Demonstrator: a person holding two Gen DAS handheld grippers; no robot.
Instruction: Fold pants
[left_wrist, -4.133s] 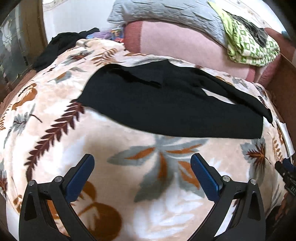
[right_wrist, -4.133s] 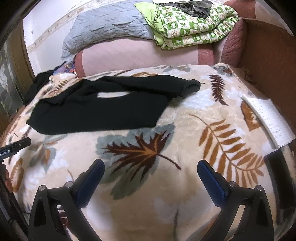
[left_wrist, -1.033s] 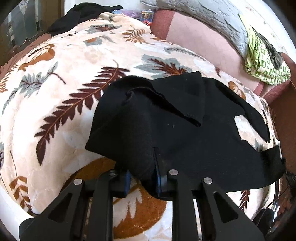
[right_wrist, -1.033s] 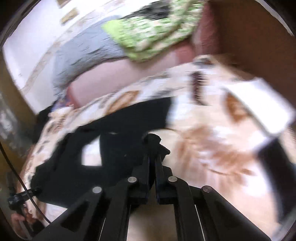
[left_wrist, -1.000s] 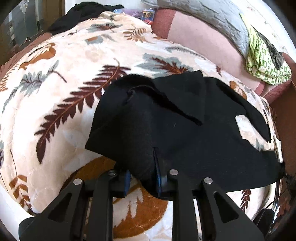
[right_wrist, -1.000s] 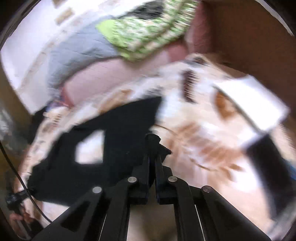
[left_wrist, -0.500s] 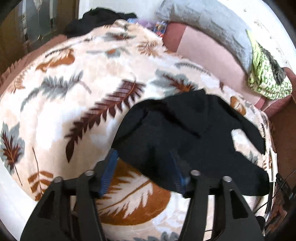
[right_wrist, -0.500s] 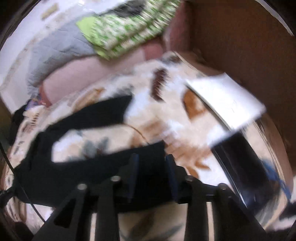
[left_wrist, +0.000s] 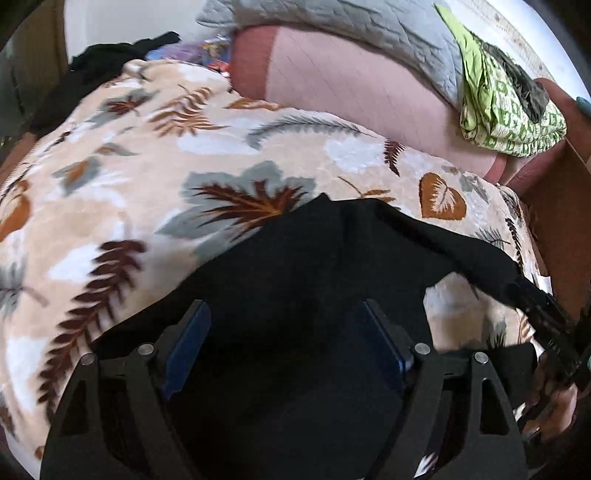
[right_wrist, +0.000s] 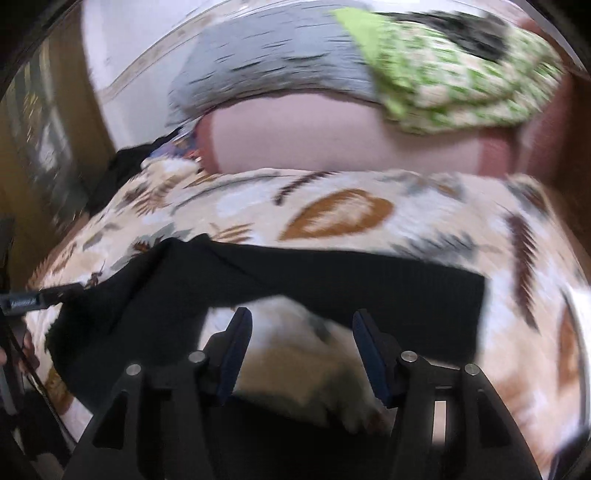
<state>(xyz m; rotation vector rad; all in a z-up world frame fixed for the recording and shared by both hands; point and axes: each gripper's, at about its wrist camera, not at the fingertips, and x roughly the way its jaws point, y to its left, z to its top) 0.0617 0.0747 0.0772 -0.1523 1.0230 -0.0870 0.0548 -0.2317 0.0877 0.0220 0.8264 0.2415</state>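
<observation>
Black pants (left_wrist: 295, 266) lie loosely doubled over on a leaf-patterned blanket (left_wrist: 110, 192). In the left wrist view my left gripper (left_wrist: 282, 343) hovers over the waist end, its jaws opening, the blue pads (left_wrist: 186, 347) clear of the cloth beneath. In the blurred right wrist view the pants (right_wrist: 332, 273) stretch across the blanket (right_wrist: 332, 214) with a bare gap of blanket between the two legs. My right gripper (right_wrist: 301, 350) is over that gap, jaws opening, nothing pressed between its pads (right_wrist: 369, 354).
A pink bolster (left_wrist: 351, 81), a grey quilt (left_wrist: 332, 26) and a green patterned quilt (left_wrist: 509, 110) line the bed's far side. Dark clothes (left_wrist: 110, 62) lie at the far left corner. A brown wooden board (left_wrist: 561, 221) borders the right. A hand (left_wrist: 554, 402) holds the other gripper.
Both grippers were shut on the pants a second ago and have let go and opened. The pants now lie doubled over nearer the front. Both hands have pulled back.
</observation>
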